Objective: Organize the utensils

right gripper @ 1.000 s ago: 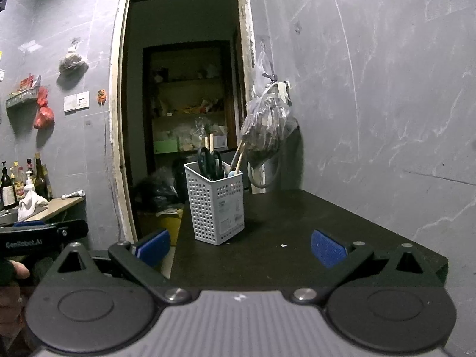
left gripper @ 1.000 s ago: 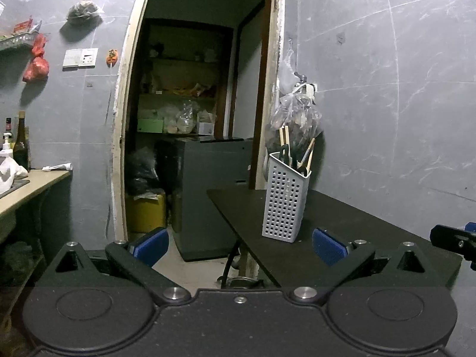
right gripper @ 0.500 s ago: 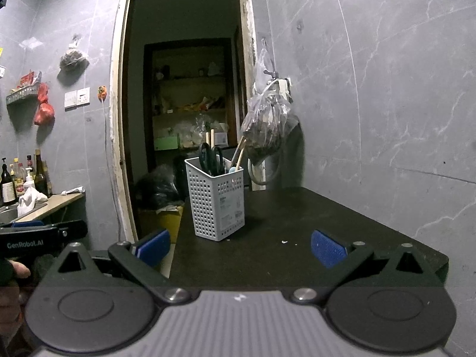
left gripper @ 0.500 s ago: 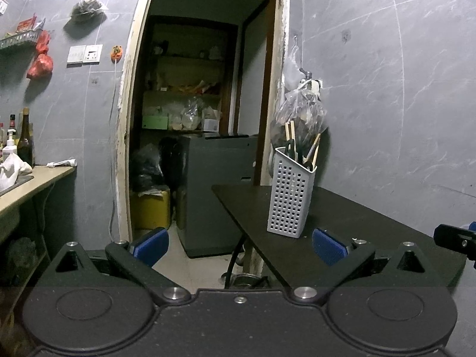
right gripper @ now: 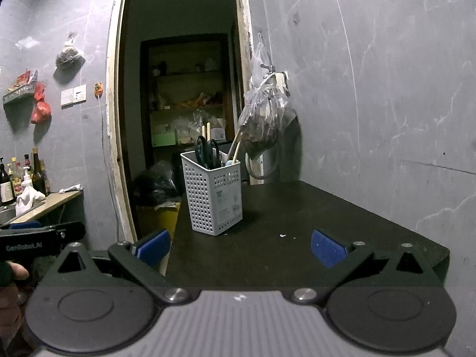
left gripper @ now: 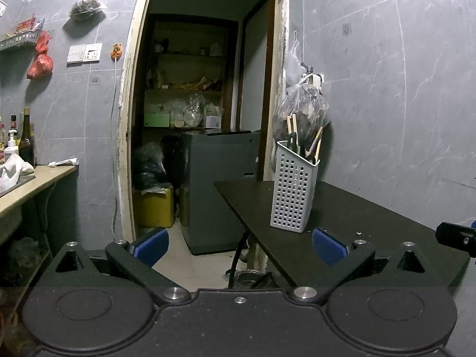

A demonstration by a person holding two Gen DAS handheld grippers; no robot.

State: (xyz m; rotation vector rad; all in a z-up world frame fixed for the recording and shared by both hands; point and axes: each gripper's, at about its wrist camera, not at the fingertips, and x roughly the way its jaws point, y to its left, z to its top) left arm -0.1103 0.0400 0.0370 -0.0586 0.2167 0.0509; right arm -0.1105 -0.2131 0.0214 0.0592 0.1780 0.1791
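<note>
- Left gripper (left gripper: 239, 245) is hanging out off the table's left edge, blue pads spread wide, gripping nothing.
- White perforated utensil basket (right gripper: 212, 192) is standing upright on the dark table (right gripper: 327, 223), toward its far-left corner, holding scissors (right gripper: 206, 153) and wooden sticks (right gripper: 206, 131).
- Right gripper (right gripper: 240, 248) is hovering over the near table edge, also gaping wide with nothing between its pads, well apart from the basket.
</note>
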